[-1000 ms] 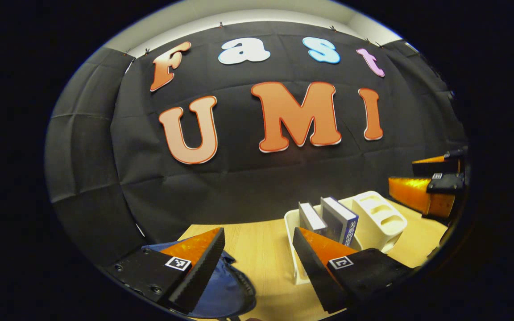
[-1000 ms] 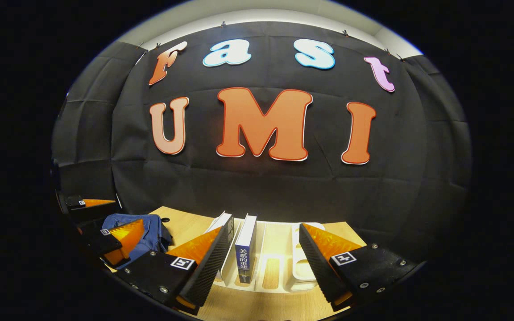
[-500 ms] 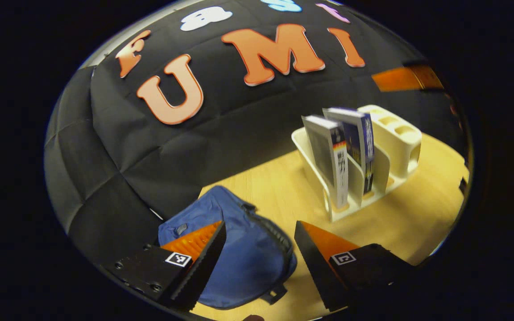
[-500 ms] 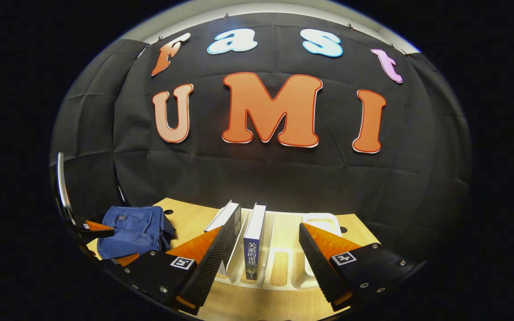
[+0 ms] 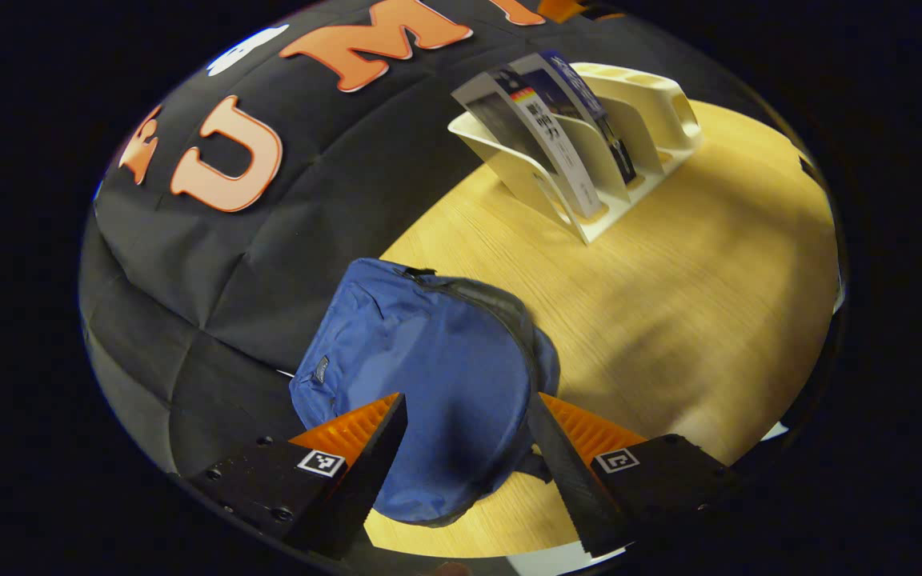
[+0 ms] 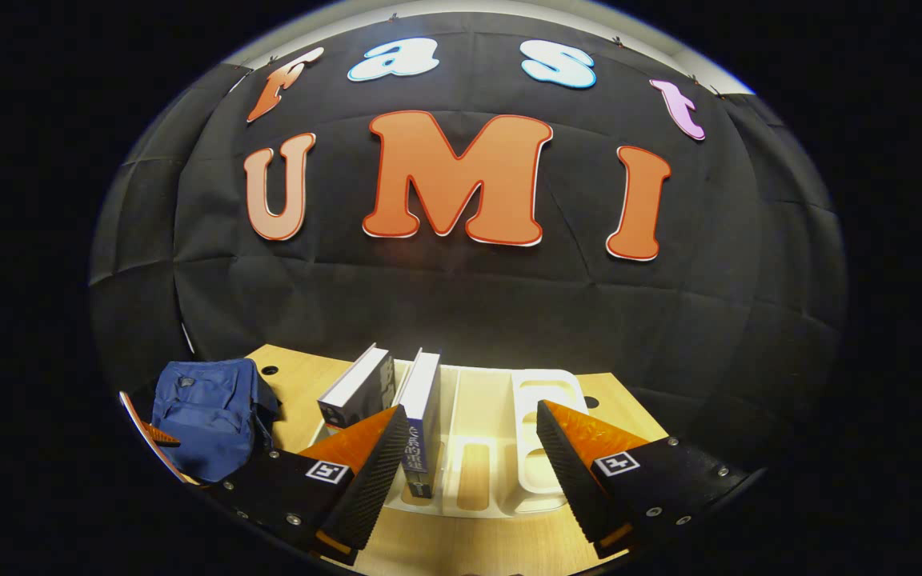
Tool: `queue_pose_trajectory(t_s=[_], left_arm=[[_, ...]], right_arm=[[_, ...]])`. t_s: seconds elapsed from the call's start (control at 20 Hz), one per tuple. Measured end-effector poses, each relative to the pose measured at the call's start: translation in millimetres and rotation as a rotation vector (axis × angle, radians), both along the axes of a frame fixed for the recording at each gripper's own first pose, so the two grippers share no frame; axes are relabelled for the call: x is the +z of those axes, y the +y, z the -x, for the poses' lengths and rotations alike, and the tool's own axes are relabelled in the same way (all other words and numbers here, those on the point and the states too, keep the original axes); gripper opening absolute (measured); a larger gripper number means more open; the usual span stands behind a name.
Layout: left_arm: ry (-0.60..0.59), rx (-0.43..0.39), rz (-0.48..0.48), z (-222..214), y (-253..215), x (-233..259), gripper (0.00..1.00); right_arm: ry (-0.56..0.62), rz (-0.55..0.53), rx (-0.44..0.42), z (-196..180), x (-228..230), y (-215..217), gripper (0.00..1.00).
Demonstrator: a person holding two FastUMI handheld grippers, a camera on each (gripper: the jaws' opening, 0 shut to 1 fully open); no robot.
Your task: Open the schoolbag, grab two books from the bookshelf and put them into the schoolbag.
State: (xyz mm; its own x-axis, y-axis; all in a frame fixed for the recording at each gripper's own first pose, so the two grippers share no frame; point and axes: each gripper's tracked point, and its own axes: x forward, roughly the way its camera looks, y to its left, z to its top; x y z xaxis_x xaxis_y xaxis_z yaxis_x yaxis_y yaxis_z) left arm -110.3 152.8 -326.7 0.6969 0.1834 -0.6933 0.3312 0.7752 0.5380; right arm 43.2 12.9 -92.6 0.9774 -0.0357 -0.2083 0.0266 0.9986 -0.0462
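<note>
On the wooden table (image 5: 669, 264) the blue bag (image 5: 421, 376) lies flat and, as far as I can tell, shut, its dark zipper band curving along the edge that faces the rack (image 5: 645, 152). I judge I am at the very first step: opening the bag. No book has left the rack.

My left gripper (image 5: 465, 472) is tipped steeply down over the near end of the bag, fingers spread wide with the blue cloth showing between them, holding nothing. I cannot say whether the tips touch the fabric. The next move, as I read it, calls for bringing one finger to the zipper band, finding the pull, which I cannot pick out from here, and pinching it before drawing it round the curve. The soft cloth may bunch and slide on the smooth wood, so my other tool may need to pin the bag.

My right gripper (image 6: 465, 472) is held nearly level, aimed at the rack, fingers wide apart and empty. Two books (image 6: 421, 400) stand in the rack's left slots, one leaning leftward (image 6: 357, 388), the bag (image 6: 205, 416) well off to their left.
</note>
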Motion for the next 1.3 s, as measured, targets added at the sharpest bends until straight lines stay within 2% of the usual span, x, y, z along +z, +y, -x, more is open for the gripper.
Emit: queue_pose_trajectory(t_s=[0.15,0.45,0.6,0.7,0.75,0.8,0.85,0.9,1.0,1.1,1.3], left_arm=[[0.054,0.005,-0.053,5.3,11.2,-13.3,0.98],[0.109,0.041,-0.097,5.1,20.1,-26.5,0.96],[0.116,0.048,-0.104,-1.3,22.7,-26.5,0.89],[0.121,0.055,-0.094,-1.2,25.3,-23.8,0.57],[0.12,0.057,-0.088,-3.1,25.0,-21.8,0.52],[0.119,0.065,-0.085,-3.7,25.6,-18.7,0.38],[0.12,0.078,-0.07,-6.2,24.8,-15.7,0.3],[0.122,0.095,-0.053,-6.2,26.7,-12.5,0.18],[0.131,0.109,-0.024,-10.5,29.4,-6.1,0.09],[0.139,0.118,0.02,-14.7,30.3,1.7,0.06],[0.166,0.127,0.133,-24.3,36.6,24.9,0.05]], right_arm=[[0.006,0.001,-0.015,-0.7,-1.3,-5.2,0.95],[-0.004,0.005,-0.022,-0.8,3.2,-5.5,0.95],[-0.007,0.005,-0.03,-1.4,4.9,-7.1,0.95],[-0.011,0.004,-0.034,-0.8,6.7,-8.3,0.95],[-0.015,0.006,-0.036,1.0,7.1,-9.0,0.95],[-0.017,0.008,-0.036,1.6,7.9,-9.6,0.95],[-0.017,0.01,-0.034,2.1,8.2,-10.0,0.95],[-0.018,0.01,-0.029,2.7,9.4,-8.8,0.95],[-0.017,0.005,-0.012,2.7,12.6,-2.7,0.95],[-0.003,-0.011,0.036,1.1,15.3,12.1,0.95],[0.023,-0.009,0.151,-10.5,29.0,50.4,0.95]])
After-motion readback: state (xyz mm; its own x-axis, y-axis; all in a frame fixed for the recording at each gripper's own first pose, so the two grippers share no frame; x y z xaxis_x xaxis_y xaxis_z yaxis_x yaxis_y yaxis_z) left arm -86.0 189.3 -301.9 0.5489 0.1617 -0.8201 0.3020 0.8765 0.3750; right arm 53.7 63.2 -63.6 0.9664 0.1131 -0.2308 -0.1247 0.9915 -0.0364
